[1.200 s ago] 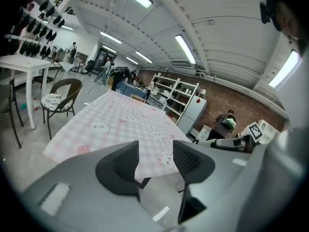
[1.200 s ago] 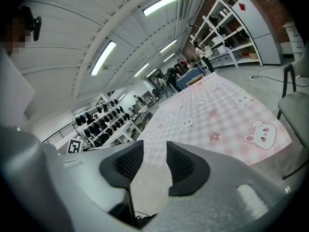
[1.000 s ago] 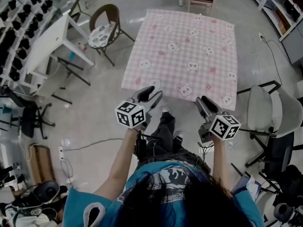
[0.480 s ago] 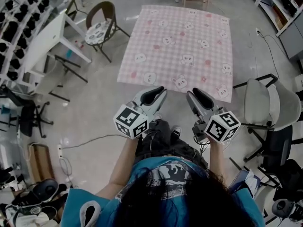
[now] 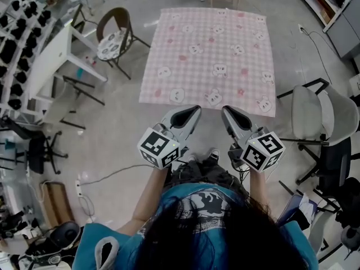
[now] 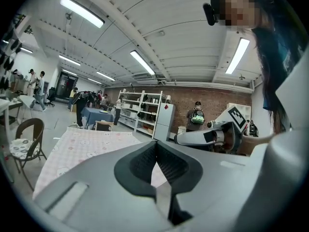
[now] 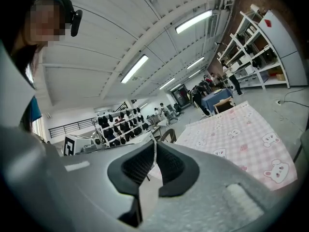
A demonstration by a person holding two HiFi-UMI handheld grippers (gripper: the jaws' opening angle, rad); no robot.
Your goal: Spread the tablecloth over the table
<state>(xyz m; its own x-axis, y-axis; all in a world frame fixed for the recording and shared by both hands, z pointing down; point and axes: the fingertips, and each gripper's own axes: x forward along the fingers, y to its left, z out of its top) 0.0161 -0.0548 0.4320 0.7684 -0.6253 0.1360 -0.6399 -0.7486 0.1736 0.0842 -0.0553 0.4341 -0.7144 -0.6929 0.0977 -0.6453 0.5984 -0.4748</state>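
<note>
left gripper [image 5: 195, 111] and right gripper [image 5: 226, 112] are held side by side before the person. left jaws are closed pad to pad, empty. right jaws have just been closing and meet with nothing between them. just beyond the tips, the pink checked tablecloth [image 5: 211, 52] lies flat over the table. a brown chair [image 5: 112, 38] stands at its left.

In front of you the tablecloth [image 5: 211, 52] lies spread out flat and smooth; it is roughly square, a pale pink-and-white check dotted with small cartoon animal faces and pink blossoms; it hides the table beneath it, and its corners lie unfolded.
</note>
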